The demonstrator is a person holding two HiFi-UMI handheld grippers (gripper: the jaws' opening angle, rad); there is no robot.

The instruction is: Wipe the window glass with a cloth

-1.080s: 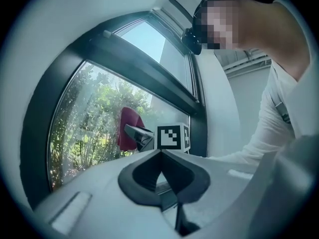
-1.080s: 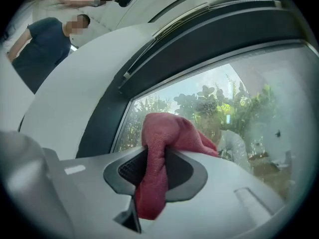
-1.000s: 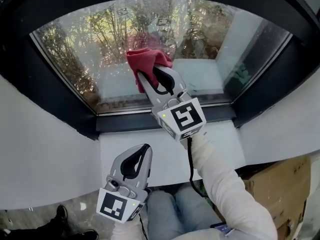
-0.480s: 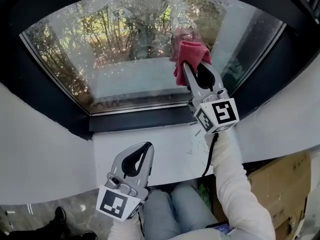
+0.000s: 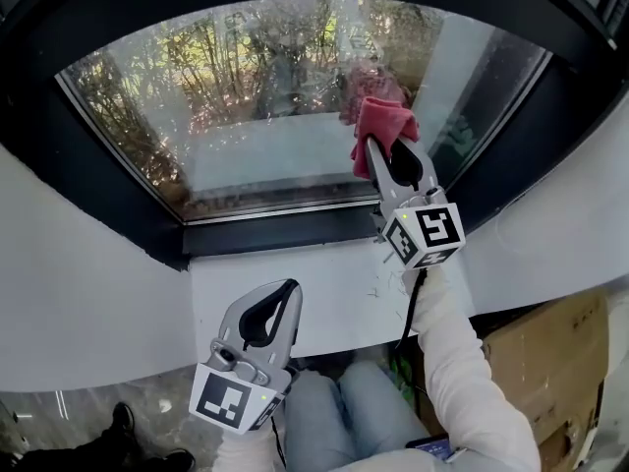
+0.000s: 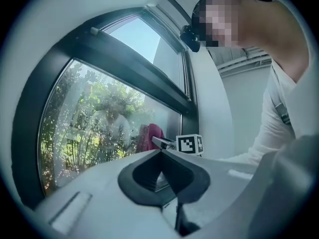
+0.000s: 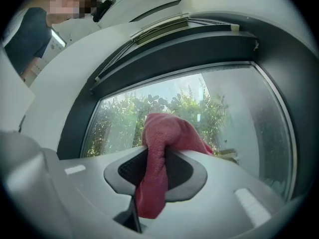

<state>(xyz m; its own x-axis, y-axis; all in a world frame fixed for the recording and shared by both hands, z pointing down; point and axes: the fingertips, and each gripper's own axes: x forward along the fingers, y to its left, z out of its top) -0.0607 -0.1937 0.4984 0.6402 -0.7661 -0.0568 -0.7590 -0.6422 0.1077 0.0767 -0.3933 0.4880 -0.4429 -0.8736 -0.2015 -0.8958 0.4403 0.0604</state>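
The window glass (image 5: 256, 96) is speckled with droplets and framed in black. A red cloth (image 5: 381, 121) is pressed against the right part of the pane, with my right gripper (image 5: 378, 138) shut on it. In the right gripper view the red cloth (image 7: 162, 153) bulges out past the jaws and hangs down between them. My left gripper (image 5: 285, 293) is held low over the white sill, shut, with nothing in it. From the left gripper view the red cloth (image 6: 152, 136) and the right gripper's marker cube (image 6: 189, 144) show against the glass.
A white sill (image 5: 324, 298) runs under the black window frame (image 5: 295, 229). White wall flanks the window on both sides. A cardboard box (image 5: 550, 362) stands at lower right. The person's knees (image 5: 334, 411) and a dark shoe (image 5: 123, 421) are below.
The right gripper carried the cloth from the middle of the pane to its right side, then slightly down. The left gripper has stayed put.
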